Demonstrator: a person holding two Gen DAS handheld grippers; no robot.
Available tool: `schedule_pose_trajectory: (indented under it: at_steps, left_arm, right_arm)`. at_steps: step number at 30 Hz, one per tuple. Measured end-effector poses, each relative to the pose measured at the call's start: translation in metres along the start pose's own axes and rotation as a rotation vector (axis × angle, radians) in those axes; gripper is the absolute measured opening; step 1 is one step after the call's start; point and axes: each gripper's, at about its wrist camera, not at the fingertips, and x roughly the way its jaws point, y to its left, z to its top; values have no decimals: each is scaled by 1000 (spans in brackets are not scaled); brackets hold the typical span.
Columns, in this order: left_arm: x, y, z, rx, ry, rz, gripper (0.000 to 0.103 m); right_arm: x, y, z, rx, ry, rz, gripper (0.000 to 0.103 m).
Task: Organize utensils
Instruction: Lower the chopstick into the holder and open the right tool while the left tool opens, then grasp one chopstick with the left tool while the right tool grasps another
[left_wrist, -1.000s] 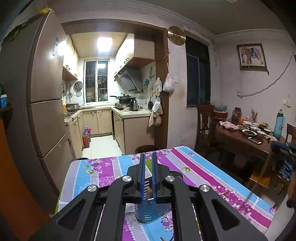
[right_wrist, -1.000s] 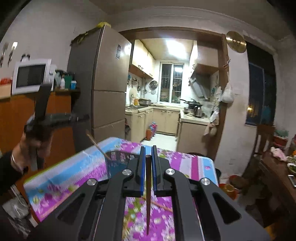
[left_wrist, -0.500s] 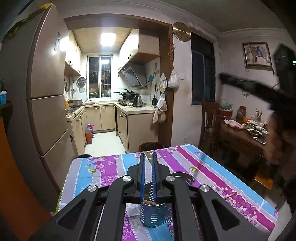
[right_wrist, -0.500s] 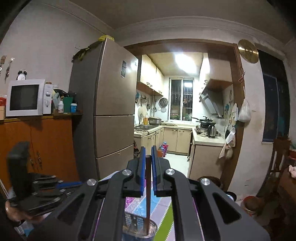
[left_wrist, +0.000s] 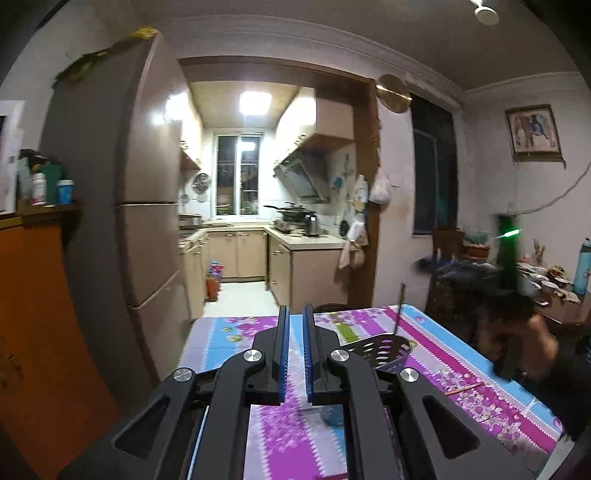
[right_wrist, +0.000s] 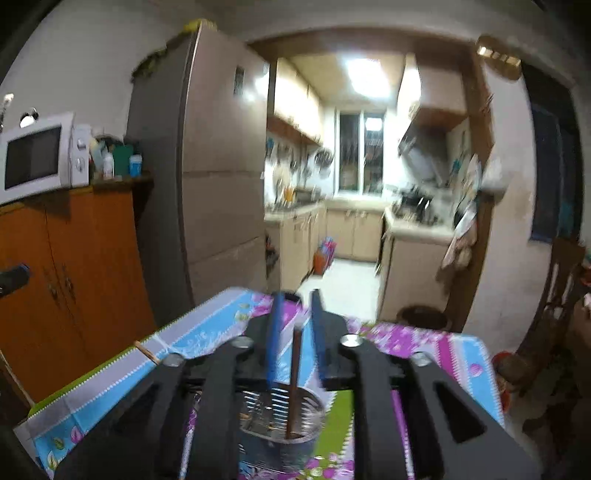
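Note:
A perforated metal utensil holder (right_wrist: 280, 421) stands on the flowered tablecloth (right_wrist: 443, 354), right under my right gripper (right_wrist: 295, 325). A dark chopstick (right_wrist: 294, 384) stands upright in it, between the parted blue pads without touching them; the right gripper is open. In the left wrist view the holder (left_wrist: 380, 350) sits to the right of my left gripper (left_wrist: 293, 332), with the chopstick (left_wrist: 399, 306) sticking out of it. The left gripper's blue pads stand slightly apart with nothing between them. The right gripper and hand (left_wrist: 517, 321) hover blurred beyond the holder.
A loose chopstick (left_wrist: 463, 388) lies on the cloth at the right, another (right_wrist: 147, 352) at the table's left edge. A tall fridge (left_wrist: 122, 206) and orange cabinet (right_wrist: 66, 280) stand to the left. A dining table with dishes (left_wrist: 554, 291) is at the right.
The right gripper opened and let the chopstick go into the holder. The left gripper let go of the holder and moved left and back, its pads now apart.

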Motion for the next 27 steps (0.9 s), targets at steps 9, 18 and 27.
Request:
schedule_pose_trajectory:
  at_steps: [9,18,27]
  left_arm:
    - [-73,27,-68,14,113,100,8]
    - [-108,-3,-226,-38,456,-29,8]
    - [-137,-48,-263,47,449,-72,23]
  right_arm:
    - [-181,-28,-50,-19,-41,-173,36]
    - [-231,-30,-204,156,256,-324,37]
    - [-221,-24,-249,26,305,-308,37]
